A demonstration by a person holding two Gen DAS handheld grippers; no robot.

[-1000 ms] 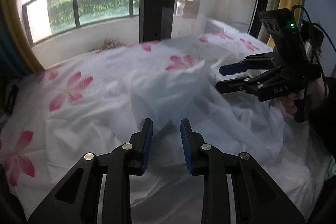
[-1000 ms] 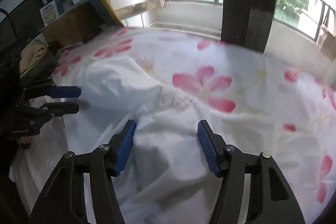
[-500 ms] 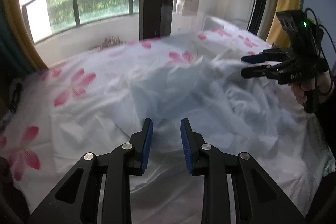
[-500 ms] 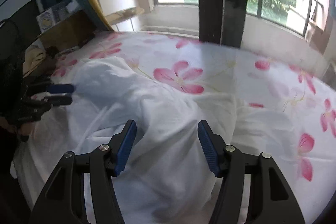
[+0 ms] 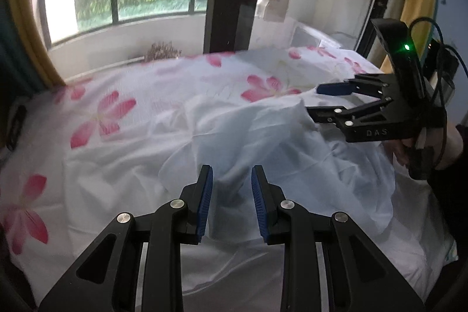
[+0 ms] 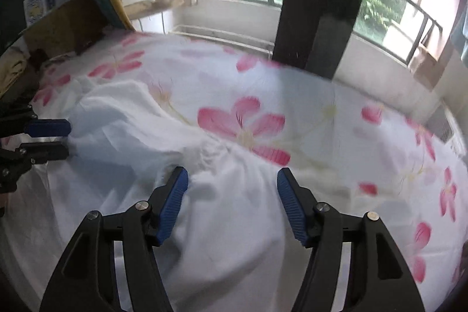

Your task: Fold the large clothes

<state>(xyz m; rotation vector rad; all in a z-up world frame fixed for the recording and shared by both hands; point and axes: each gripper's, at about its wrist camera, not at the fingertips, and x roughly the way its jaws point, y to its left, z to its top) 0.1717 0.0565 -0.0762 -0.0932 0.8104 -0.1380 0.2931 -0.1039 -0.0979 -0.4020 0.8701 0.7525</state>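
White garment (image 5: 263,142) lies crumpled on bed sheet (image 5: 102,113) with pink flower print, centre to 3 o'clock in left wrist view; left tongs (image 5: 231,195) at 6 o'clock, jaws parted with narrow gap, pads clear of cloth, nothing gripped; right tongs (image 6: 232,195) spread wide, jaws just opened further, cloth below gap, no pad contact visible; in left wrist view right tongs at 3 o'clock, tips at raised fold of garment.
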